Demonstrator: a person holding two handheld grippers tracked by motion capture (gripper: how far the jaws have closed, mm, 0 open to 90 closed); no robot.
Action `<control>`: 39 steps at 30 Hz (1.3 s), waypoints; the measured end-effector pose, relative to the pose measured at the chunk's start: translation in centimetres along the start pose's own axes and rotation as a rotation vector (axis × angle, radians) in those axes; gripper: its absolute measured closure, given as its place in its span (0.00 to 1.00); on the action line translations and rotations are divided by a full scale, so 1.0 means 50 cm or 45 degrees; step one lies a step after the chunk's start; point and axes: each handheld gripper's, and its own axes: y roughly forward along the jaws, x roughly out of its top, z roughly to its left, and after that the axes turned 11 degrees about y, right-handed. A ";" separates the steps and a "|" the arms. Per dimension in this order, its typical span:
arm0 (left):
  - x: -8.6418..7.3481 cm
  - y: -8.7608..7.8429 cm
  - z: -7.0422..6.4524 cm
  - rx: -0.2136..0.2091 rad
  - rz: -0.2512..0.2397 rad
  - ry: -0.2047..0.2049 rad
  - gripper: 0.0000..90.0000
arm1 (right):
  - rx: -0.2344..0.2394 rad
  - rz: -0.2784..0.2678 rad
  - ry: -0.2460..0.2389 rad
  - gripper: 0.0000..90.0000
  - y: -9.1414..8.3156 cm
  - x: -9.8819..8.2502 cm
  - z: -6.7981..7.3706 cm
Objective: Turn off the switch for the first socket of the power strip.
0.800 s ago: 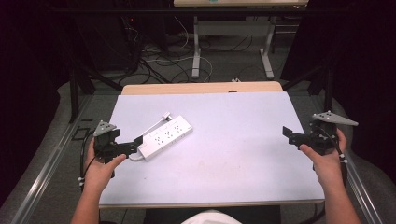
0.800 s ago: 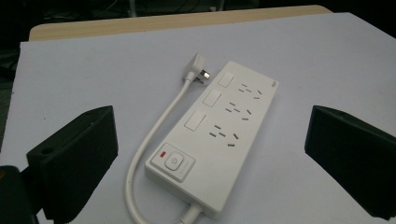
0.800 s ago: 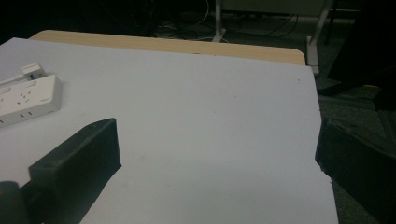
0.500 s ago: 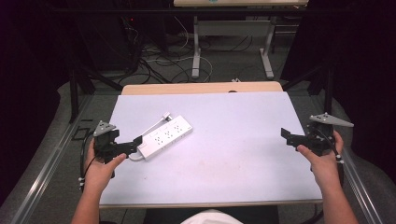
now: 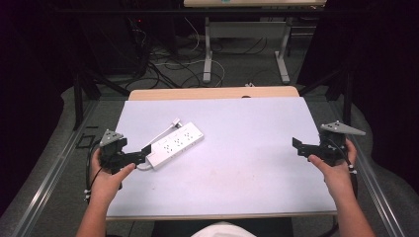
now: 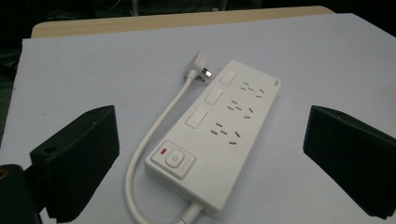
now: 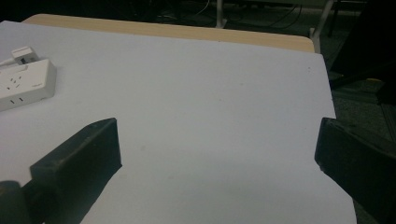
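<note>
One power strip [image 5: 176, 146], two claws [image 5: 146, 151]

Strip [image 6: 224, 135]: white casing, three white switches, dark socket slots in groups, one pale grey power button with a small red light beside it. Cord [image 6: 149, 140]: white. Plug [image 6: 198, 70]: white with metal-coloured pins.

Sheet [image 5: 247, 163] on the table: plain pale lilac-white, no pattern, a few faint specks. Table [image 5: 212, 93] edge beyond the sheet: light wood tone.

Left gripper [image 5: 141, 155]: black jaws, grey three-cornered plate on top. Right gripper [image 5: 299, 145]: black jaws, grey plate likewise.

Floor [image 5: 64, 163]: grey. Background: near black, with white and dark cables and pale grey metal legs.
</note>
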 end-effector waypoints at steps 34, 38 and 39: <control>0.038 -0.002 0.009 0.004 0.015 -0.003 0.20 | 0.023 0.004 -0.025 0.01 0.004 -0.002 0.013; 0.046 0.003 0.008 0.002 0.025 0.009 0.22 | 0.023 0.004 -0.015 0.01 0.004 -0.002 0.014; 0.048 0.005 0.008 0.000 0.021 0.010 0.22 | 0.025 0.002 -0.022 0.01 0.004 -0.002 0.013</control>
